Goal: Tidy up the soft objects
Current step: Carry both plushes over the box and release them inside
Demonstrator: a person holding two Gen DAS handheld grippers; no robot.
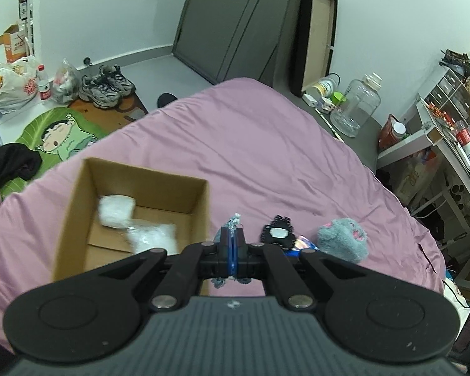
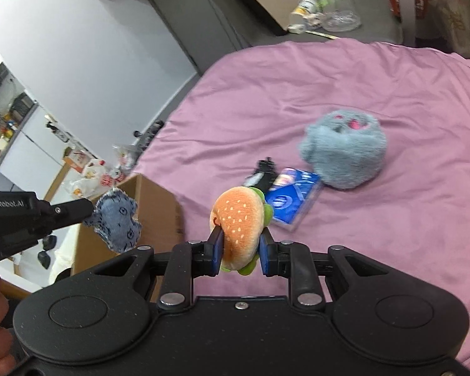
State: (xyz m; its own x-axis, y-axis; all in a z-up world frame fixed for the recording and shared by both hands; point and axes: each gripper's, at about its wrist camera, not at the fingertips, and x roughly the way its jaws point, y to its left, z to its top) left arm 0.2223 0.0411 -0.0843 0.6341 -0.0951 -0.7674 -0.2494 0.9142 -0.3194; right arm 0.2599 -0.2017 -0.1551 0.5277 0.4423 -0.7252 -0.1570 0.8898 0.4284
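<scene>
My left gripper (image 1: 233, 244) is shut on a small denim fabric toy (image 1: 234, 222), held just right of the open cardboard box (image 1: 78, 206); the toy (image 2: 117, 219) and gripper also show at the left of the right wrist view. The box holds two white soft packets (image 1: 116, 210). My right gripper (image 2: 241, 247) is shut on a plush burger (image 2: 239, 219) above the pink bedsheet (image 2: 329, 87). A fluffy grey-blue plush (image 2: 344, 150), a black fabric piece (image 2: 261, 172) and a blue packet (image 2: 291, 200) lie on the bed beyond it.
The cardboard box's near corner (image 2: 150, 216) sits just left of my right gripper. A mat, shoes (image 1: 106, 86) and bags lie on the floor at the left. A glass jar (image 1: 357, 103) and cluttered shelves stand right of the bed.
</scene>
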